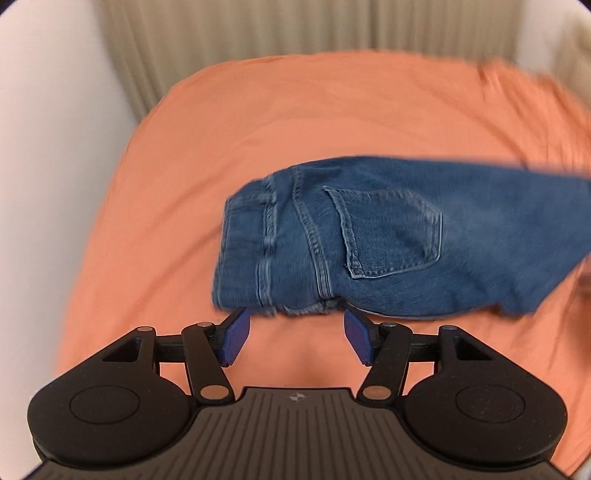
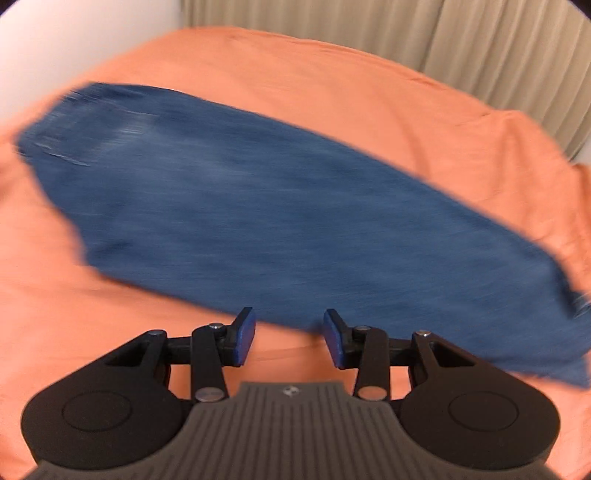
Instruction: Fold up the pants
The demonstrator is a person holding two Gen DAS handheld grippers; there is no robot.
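Observation:
Blue denim pants (image 1: 369, 236) lie on the orange bed sheet (image 1: 221, 147), folded lengthwise, waistband at the left and a back pocket facing up. My left gripper (image 1: 296, 334) is open and empty, its blue pads just short of the near edge at the seat. In the right wrist view the pant legs (image 2: 277, 221) stretch from upper left to lower right, blurred by motion. My right gripper (image 2: 289, 338) is open and empty, its fingertips at the near edge of the legs.
The orange sheet (image 2: 369, 92) covers the whole bed. A white wall (image 1: 44, 147) stands at the left. A beige pleated curtain (image 1: 295, 26) hangs behind the bed and shows in the right wrist view (image 2: 480, 44).

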